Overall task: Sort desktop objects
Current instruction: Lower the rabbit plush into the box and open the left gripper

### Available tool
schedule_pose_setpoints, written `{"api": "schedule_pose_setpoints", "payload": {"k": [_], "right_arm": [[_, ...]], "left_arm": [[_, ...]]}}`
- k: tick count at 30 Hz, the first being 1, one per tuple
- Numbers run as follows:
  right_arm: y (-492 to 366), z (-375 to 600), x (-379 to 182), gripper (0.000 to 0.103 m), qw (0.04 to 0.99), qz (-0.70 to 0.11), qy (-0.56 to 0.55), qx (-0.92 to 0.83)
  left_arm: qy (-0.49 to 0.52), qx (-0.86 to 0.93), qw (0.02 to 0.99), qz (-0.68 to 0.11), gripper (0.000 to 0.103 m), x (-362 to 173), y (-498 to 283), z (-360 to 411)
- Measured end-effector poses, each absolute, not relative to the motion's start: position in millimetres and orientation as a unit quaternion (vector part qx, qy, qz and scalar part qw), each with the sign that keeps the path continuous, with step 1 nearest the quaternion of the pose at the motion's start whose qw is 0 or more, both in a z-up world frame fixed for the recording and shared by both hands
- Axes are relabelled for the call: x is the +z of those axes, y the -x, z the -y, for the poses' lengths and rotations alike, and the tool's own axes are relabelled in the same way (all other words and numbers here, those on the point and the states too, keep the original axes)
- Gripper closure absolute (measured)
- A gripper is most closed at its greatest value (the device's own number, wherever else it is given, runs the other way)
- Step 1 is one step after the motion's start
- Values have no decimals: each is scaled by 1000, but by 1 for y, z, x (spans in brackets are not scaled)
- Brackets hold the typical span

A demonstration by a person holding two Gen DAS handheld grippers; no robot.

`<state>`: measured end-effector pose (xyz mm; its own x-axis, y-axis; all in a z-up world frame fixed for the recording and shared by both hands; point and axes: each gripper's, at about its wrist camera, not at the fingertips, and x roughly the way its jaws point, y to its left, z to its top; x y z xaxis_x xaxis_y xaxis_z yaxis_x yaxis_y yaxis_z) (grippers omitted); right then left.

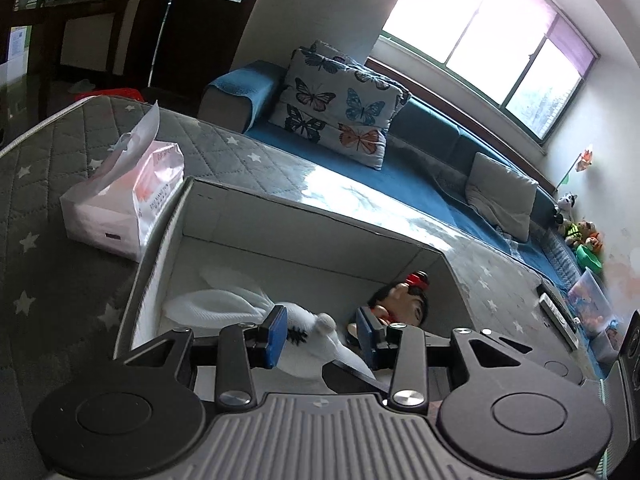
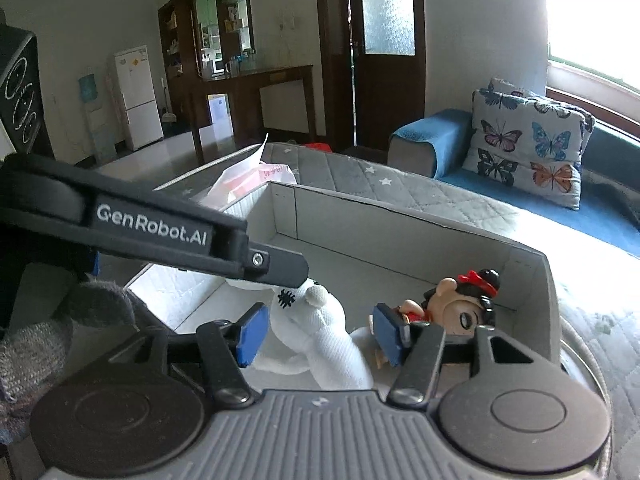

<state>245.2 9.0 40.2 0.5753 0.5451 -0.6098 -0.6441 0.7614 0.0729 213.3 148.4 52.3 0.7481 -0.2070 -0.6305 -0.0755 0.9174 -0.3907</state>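
A white plush toy (image 1: 304,330) with a black mark lies in the grey cardboard box (image 1: 280,212). My left gripper (image 1: 322,338) is open, its blue pads on either side of the plush. A doll with black hair and a red bow (image 1: 402,302) lies in the box's right corner. In the right wrist view my right gripper (image 2: 320,334) is open around the same plush (image 2: 320,328), and the doll (image 2: 460,304) lies just right of its right pad. The left gripper's black arm (image 2: 160,232) crosses above the plush. The box wall (image 2: 400,224) stands behind.
A tissue pack (image 1: 120,196) sits left of the box on the grey star-patterned table cover (image 1: 224,148). A blue sofa with butterfly cushions (image 1: 340,108) lies beyond. A clear bin of toys (image 1: 592,304) and a remote (image 1: 556,312) are at the right.
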Motion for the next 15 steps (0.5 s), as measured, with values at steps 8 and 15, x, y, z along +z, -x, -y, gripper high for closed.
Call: {"api": "schedule_pose_setpoints", "payload": {"k": [8, 15], "right_arm": [[-219, 6, 52, 35, 893, -295, 76, 331], [-193, 26, 58, 26, 901, -286, 69, 319]], "left_arm": [[189, -42, 919, -344, 62, 61, -191, -133], [177, -48, 923, -339, 62, 64, -169, -114]]}}
